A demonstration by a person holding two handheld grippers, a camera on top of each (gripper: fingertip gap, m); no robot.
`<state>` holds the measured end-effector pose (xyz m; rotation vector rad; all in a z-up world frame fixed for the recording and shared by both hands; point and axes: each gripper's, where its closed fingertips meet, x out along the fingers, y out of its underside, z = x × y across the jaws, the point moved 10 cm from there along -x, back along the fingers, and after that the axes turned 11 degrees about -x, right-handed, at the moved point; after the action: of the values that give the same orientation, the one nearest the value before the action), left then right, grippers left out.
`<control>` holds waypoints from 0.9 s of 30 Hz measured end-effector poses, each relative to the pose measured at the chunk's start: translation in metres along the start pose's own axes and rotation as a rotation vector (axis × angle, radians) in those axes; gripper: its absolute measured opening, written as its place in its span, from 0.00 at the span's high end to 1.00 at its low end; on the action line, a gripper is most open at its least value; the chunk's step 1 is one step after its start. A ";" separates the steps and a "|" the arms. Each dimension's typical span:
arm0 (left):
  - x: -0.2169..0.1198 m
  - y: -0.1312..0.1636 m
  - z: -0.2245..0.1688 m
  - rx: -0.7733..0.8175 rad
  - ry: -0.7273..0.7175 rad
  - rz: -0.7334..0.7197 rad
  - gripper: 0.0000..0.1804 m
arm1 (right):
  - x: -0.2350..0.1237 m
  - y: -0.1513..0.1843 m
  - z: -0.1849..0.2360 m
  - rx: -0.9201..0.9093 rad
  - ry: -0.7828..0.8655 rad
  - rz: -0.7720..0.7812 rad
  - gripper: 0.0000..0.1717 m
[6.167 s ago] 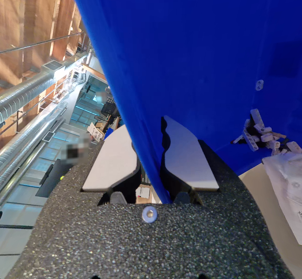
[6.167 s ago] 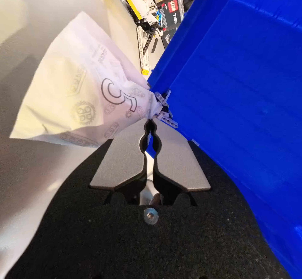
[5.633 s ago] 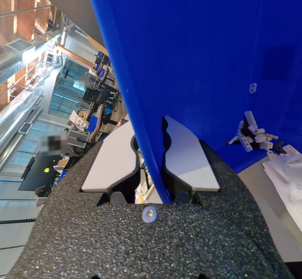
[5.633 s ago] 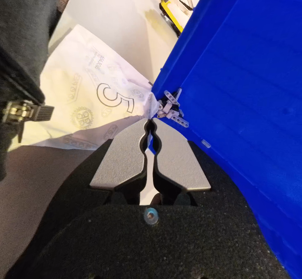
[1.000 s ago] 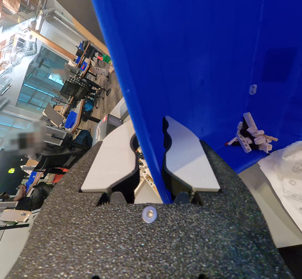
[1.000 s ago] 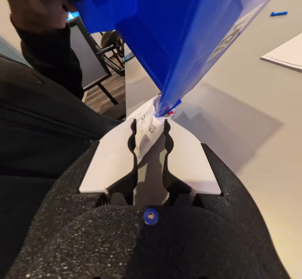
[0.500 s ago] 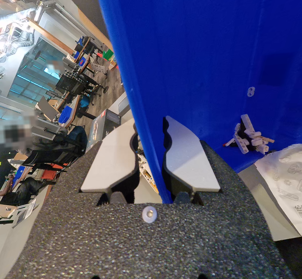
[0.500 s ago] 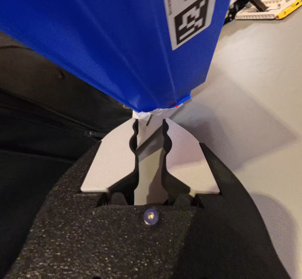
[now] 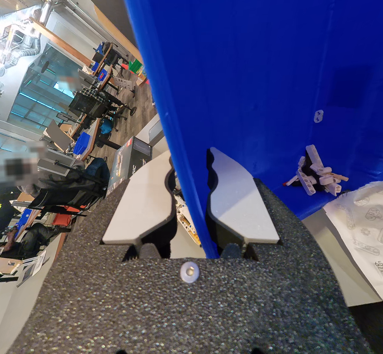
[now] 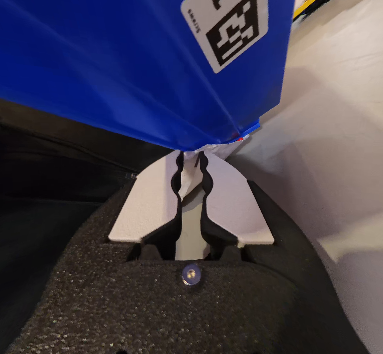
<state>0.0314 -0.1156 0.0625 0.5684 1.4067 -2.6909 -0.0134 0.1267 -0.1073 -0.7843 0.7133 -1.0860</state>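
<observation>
My left claw (image 9: 189,180) clamps the blue bin (image 9: 259,64) wall, bin tipped up off the bench (image 10: 331,116). Right claw (image 10: 191,158), narrow gap, straddles the white paper bag (image 10: 189,170) corner right under the bin's low corner; can't confirm pinch. Brick pieces (image 9: 313,175) sit inside that corner.

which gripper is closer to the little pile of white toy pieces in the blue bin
Left. The left gripper clamps the blue bin's wall, with the pile of white pieces just inside. The right gripper sits under the bin's outer corner, at the white paper bag.
</observation>
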 end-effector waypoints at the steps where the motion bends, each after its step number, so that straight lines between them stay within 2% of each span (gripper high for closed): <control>1: 0.000 0.000 0.000 0.002 0.000 -0.002 0.84 | 0.000 0.000 -0.001 0.006 0.002 -0.001 0.91; 8: -0.003 -0.001 -0.004 0.016 -0.016 -0.024 0.84 | 0.001 0.004 0.008 -0.002 0.049 -0.009 0.99; 15: -0.005 -0.006 -0.005 0.044 -0.054 -0.032 0.86 | -0.004 0.011 0.029 -0.065 0.176 -0.114 1.00; 27: -0.019 -0.030 -0.018 0.146 -0.111 -0.125 0.86 | -0.013 0.015 0.066 -0.253 0.407 -0.250 1.00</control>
<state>0.0483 -0.0858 0.0834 0.3432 1.2663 -2.8911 0.0440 0.1559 -0.0826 -0.8939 1.1345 -1.4211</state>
